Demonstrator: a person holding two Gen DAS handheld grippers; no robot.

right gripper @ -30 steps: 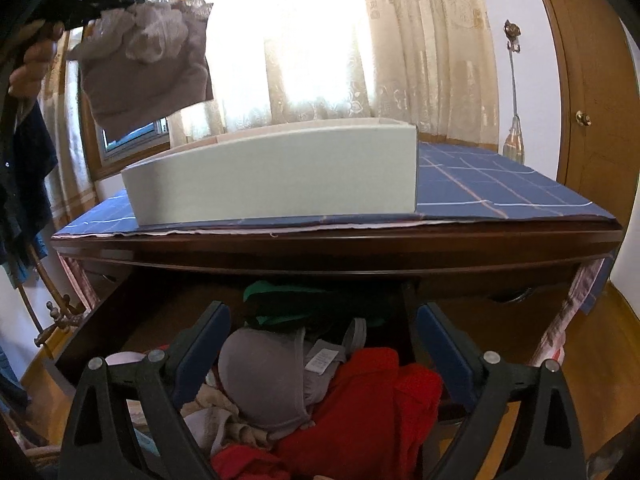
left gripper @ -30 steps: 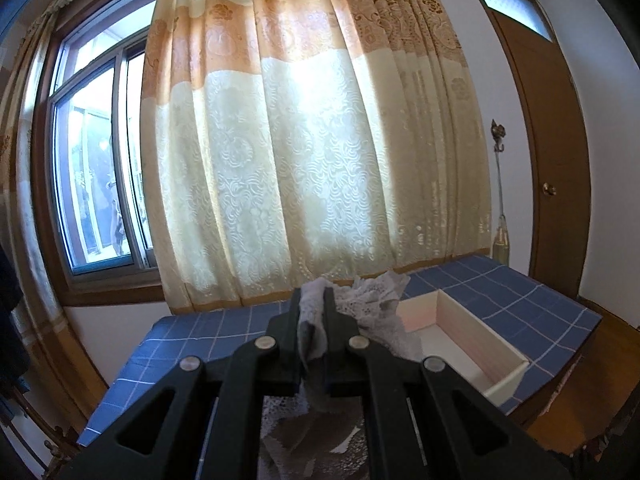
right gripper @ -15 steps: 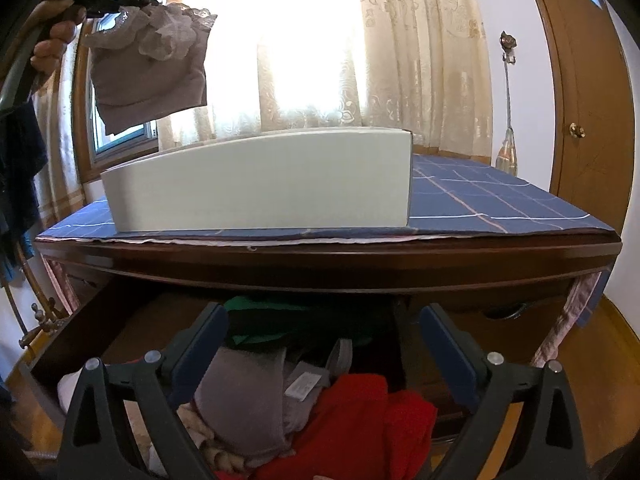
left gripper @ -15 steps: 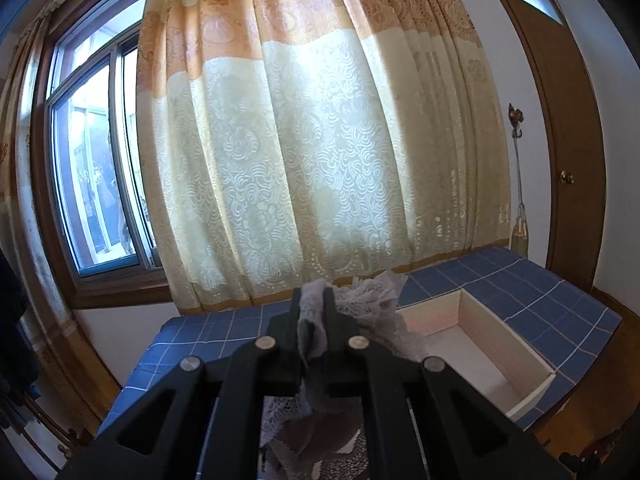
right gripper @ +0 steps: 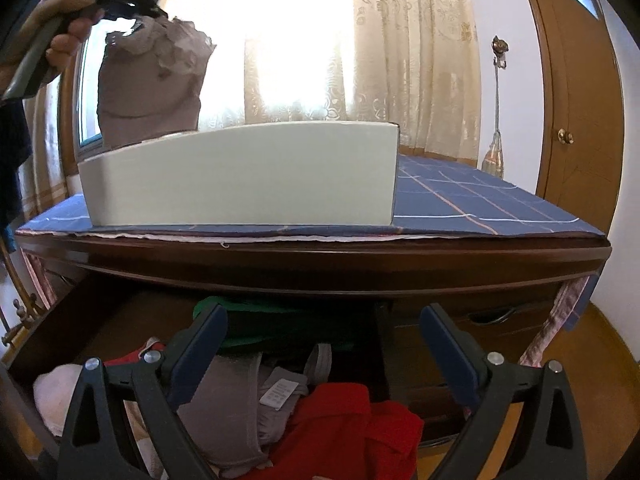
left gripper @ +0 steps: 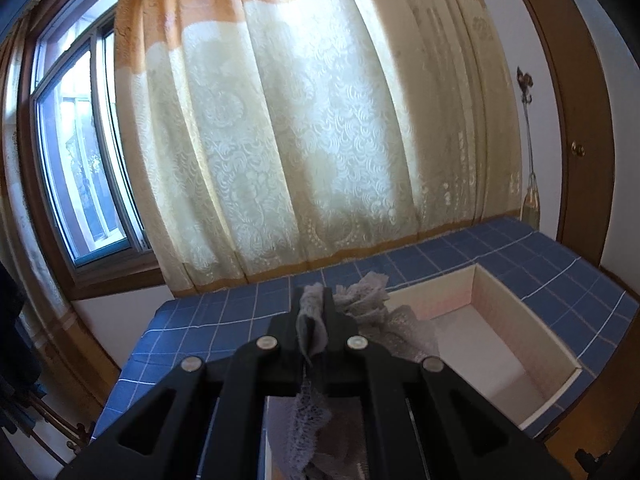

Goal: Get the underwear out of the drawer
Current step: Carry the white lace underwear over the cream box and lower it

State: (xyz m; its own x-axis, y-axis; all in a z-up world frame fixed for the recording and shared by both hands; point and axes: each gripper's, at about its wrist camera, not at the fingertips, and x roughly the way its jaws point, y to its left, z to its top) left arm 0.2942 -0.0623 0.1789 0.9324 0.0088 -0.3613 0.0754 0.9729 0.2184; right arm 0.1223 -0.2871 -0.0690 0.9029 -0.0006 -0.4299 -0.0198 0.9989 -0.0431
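Through my left wrist camera, my left gripper [left gripper: 314, 312] sits at the lower centre of the frame, clamped tight on a mauve-grey lace-trimmed pair of underwear [left gripper: 362, 312]. The fabric bunches between the pads and hangs below them, its lace edge spilling to the right. Just beyond it, lower right, lies the open white rectangular cardboard box [left gripper: 520, 320], empty as far as I can see, on the blue checked cloth covering the table [left gripper: 224, 332]. I judge I hold the garment high so it clears the box wall before being dropped in.

Through my right wrist camera, my right gripper [right gripper: 324, 344] fills the bottom of the frame, its blue-padded jaws spread wide with nothing between them, above the open dark wooden drawer [right gripper: 100, 320]. Inside lie a grey bra [right gripper: 232, 400], a red garment [right gripper: 344, 428] and a green one [right gripper: 256, 316]. I judge it waits there for the next pick. At upper left, my left hand [right gripper: 66, 24] holds the underwear above the box.
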